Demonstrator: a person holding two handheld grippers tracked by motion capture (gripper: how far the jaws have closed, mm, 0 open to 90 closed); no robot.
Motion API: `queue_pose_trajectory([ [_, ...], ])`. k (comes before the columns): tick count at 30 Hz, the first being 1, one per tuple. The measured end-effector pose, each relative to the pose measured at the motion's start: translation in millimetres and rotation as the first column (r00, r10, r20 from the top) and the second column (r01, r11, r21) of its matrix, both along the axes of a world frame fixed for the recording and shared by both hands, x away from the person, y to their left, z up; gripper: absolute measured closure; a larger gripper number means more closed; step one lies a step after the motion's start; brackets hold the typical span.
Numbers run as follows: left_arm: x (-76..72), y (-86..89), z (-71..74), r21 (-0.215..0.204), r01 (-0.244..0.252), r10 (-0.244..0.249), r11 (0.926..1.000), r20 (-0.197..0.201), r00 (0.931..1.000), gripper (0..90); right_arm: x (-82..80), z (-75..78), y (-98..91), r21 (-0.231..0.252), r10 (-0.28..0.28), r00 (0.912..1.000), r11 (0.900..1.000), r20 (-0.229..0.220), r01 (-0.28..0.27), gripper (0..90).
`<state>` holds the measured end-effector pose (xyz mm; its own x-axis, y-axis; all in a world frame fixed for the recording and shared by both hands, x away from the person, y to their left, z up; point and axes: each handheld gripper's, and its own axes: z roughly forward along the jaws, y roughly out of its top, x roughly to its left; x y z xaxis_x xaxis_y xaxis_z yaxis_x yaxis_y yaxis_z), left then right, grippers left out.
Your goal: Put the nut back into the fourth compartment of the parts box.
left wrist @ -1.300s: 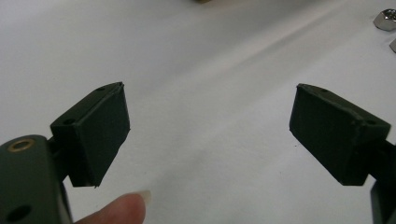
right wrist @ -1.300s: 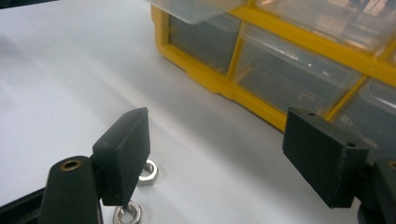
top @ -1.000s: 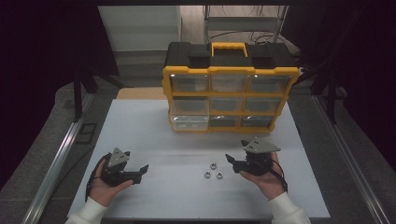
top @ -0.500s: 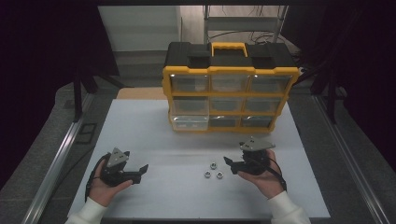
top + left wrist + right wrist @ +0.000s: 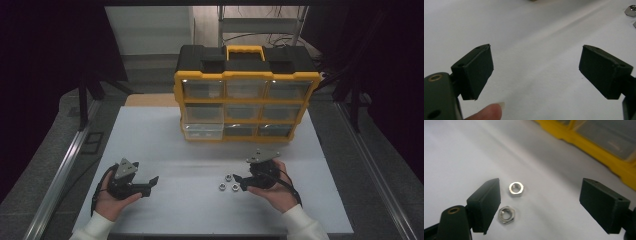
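Steel nuts (image 5: pixel 228 183), three of them, lie loose on the white desk (image 5: pixel 165 145) just ahead of my right gripper (image 5: pixel 241 181), and none is lifted yet; its jaws have just been opening and stand wide apart, two of the nuts (image 5: pixel 511 200) lying on the desk near the left jaw with no pad touching them. My left gripper (image 5: pixel 151 183) rests well apart at the other side, jaws spread over bare desk and holding nothing. Judging by this, the work is barely begun: the yellow drawer organizer (image 5: pixel 245 102) stands upright at the far side, and every nut is left to pick up.
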<state>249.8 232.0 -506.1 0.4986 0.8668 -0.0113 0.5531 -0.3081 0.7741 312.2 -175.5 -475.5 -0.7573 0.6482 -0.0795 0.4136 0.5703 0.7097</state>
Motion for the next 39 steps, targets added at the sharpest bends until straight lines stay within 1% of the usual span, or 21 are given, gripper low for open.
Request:
queue_pose_trajectory([
  [2,-0.3,0.3,0.4,-0.001,-0.001,0.001,1.0,0.001,1.0,13.0,-2.1,-4.5,7.2,-0.019,0.025,0.9994,0.9995,-0.022,-0.026,16.6],
  [3,-0.4,0.3,0.5,-0.001,-0.001,0.001,1.0,0.002,1.0,13.0,-2.1,-4.5,7.2,-0.019,0.025,0.9994,0.9995,-0.022,-0.026,16.6],
  [4,-0.4,0.2,0.8,0.0,0.0,0.0,1.0,0.003,1.0,13.0,-2.5,-5.2,8.3,-0.019,0.03,0.999,0.9993,-0.032,-0.031,16.2],
  [5,-0.3,0.1,0.8,0.0,0.0,0.0,1.0,0.003,1.0,13.0,-3.6,-6.3,10.9,-0.02,0.039,0.9976,0.999,-0.057,-0.04,15.7],
  [6,0.0,-0.1,0.9,-0.002,0.0,0.0,1.0,0.004,1.0,13.0,-3.6,-6.3,10.9,-0.02,0.039,0.9976,0.999,-0.057,-0.04,15.7],
  [8,0.9,-0.4,0.8,-0.003,0.002,-0.002,1.0,0.004,1.0,13.0,-4.4,-7.6,13.2,-0.027,0.048,0.9959,0.9984,-0.077,-0.05,15.5],
  [10,1.7,-0.9,0.3,-0.003,0.005,-0.005,1.0,0.002,1.0,13.0,-4.8,-8.5,13.7,-0.033,0.051,0.9951,0.998,-0.085,-0.054,15.4],
  [12,2.0,-1.1,0.1,-0.001,0.007,-0.007,1.0,0.001,1.0,13.0,-5.6,-11.1,15.2,-0.057,0.059,0.9933,0.9963,-0.099,-0.065,15.4],
  [13,1.9,-1.4,0.2,0.0,0.007,-0.007,1.0,0.0,1.0,13.0,-5.9,-13.7,16.6,-0.076,0.065,0.9919,0.9944,-0.109,-0.073,15.4],
  [23,3.1,-3.2,0.3,0.001,0.014,-0.014,0.9999,0.0,0.9999,13.0,-6.0,-21.3,19.6,-0.117,0.065,0.9873,0.9897,-0.145,-0.082,15.9],
  [30,3.5,-3.8,0.0,0.003,0.019,-0.019,0.9998,-0.002,0.9998,13.0,-4.7,-27.0,22.4,-0.141,0.06,0.9829,0.9864,-0.174,-0.085,19.6],
  [34,3.5,-4.0,-0.1,0.002,0.02,-0.02,0.9998,-0.001,0.9998,13.0,-3.7,-31.2,25.1,-0.162,0.043,0.9808,0.984,-0.19,-0.075,22.3],
  [36,3.6,-3.9,-0.2,0.003,0.021,-0.021,0.9998,-0.002,0.9998,13.0,-2.8,-32.5,25.8,-0.169,0.042,0.9811,0.9827,-0.189,-0.075,24.8],
  [37,3.6,-3.9,-0.3,0.004,0.021,-0.021,0.9998,-0.002,0.9998,13.0,-3.2,-33.1,26.8,-0.177,0.037,0.9813,0.9816,-0.189,-0.071,29.0],
  [39,3.7,-3.7,-0.4,0.004,0.022,-0.022,0.9998,-0.003,0.9998,13.0,-3.4,-33.3,27.0,-0.179,0.042,0.9811,0.9809,-0.189,-0.077,30.5],
])
